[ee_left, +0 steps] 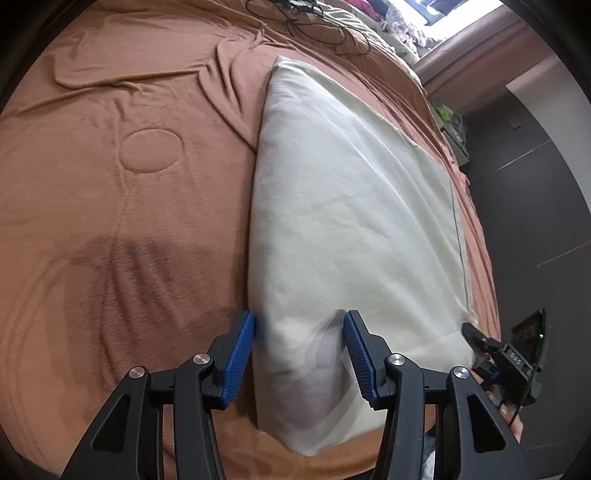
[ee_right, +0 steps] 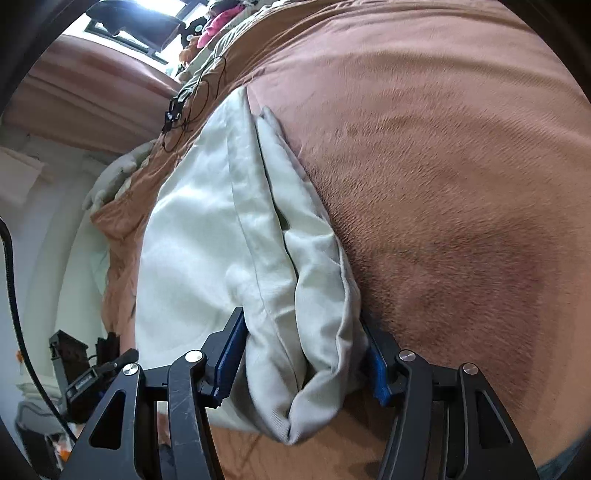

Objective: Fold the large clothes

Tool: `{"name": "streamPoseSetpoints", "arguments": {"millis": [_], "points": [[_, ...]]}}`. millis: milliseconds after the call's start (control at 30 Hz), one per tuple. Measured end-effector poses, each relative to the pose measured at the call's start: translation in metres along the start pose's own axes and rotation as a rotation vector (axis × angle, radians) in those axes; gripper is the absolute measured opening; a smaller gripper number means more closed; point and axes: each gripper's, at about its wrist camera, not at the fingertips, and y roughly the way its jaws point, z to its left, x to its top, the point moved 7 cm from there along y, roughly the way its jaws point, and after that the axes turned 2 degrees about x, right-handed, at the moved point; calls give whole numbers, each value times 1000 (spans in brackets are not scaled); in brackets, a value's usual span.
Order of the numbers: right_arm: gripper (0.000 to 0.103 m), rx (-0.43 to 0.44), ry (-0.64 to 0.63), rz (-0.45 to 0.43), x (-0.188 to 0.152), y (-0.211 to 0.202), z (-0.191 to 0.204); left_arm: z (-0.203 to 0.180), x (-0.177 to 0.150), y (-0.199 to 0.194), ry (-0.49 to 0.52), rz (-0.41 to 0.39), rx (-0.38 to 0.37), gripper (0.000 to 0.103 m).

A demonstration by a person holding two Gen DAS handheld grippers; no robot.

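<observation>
Already partly folded: pale cream garment (ee_left: 351,206), several layers thick, lying along the brown bedspread (ee_left: 122,206) near the bed's edge.
Garment type: cannot tell; a dark seam line runs along one long side, and in the right wrist view two stacked folds show with a slit between them.
Left tool (ee_left: 299,354): blue pads apart, straddling the garment's near corner, cloth between them but gaps showing on both sides; not clamped.
Right tool (ee_right: 306,354): spread wide around a thick bunched end of the garment (ee_right: 229,229); pads pressing the bundle from both sides, so probably gripping, though not certain.
Main risk: uneven hold. If only the right side grips, lifting would likely drag that end and skew the stack.
Layer risk: the left pads may catch only the top layer on closing, peeling the fold open.
Bulk risk: the bundle in the right tool looks thick and rounded, likely to squeeze out sideways under a pull.
Edge risk: garment lies close to the bed's side; a sideways tug could slide it off.
Snag risk: loose black cables (ee_left: 317,33) on the bedspread at the far end, well apart for now.
</observation>
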Motion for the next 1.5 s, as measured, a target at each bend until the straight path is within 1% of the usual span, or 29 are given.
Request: {"name": "streamPoseSetpoints", "arguments": {"millis": [67, 133, 200, 233, 300, 367, 433, 467, 500, 533, 567, 667, 767, 900, 1233, 1400, 1500], "points": [[56, 8, -6, -3, 0, 2, 1, -1, -1, 0, 4, -4, 4, 54], [53, 15, -4, -5, -1, 3, 1, -1, -5, -1, -15, -2, -11, 54], [46, 26, -1, -6, -2, 3, 2, -1, -9, 0, -28, 0, -18, 57], [44, 30, 0, -7, -4, 1, 1, 0, -12, 1, -20, 4, -13, 59], [39, 36, 4, -13, -6, 0, 1, 1, -14, 5, -14, 17, -6, 59], [35, 45, 10, -20, -7, -3, 2, 1, -17, 8, -36, 38, -19, 58], [32, 58, 10, -22, -9, -5, 5, 2, -18, 10, -39, 44, -30, 50], [29, 62, 10, -23, -9, -6, 7, 2, -19, 9, -33, 40, -27, 43], [27, 68, 11, -23, -10, -7, 8, 2, -19, 8, -40, 40, -32, 39], [26, 76, 13, -23, -11, -9, 11, 3, -17, 5, -49, 37, -39, 33], [25, 80, 14, -23, -12, -11, 13, 4, -17, 2, -55, 33, -45, 28], [24, 83, 7, -18, -17, -15, 21, 3, -16, -8, -43, 19, -43, 23], [24, 76, -2, -6, -26, -16, 24, 4, -18, -17, -44, 13, -47, 21], [24, 84, 3, 7, -38, -20, 25, 8, -26, -30, -45, 8, -50, 21], [24, 84, -19, 25, -90, -30, 36, 16, -41, -55, -23, -11, -28, 20], [24, 95, -23, 30, -109, -30, 43, 25, -50, -66, -14, -20, -22, 19], [24, 100, -35, 39, -116, -30, 47, 28, -49, -71, -13, -28, -20, 19]]}}
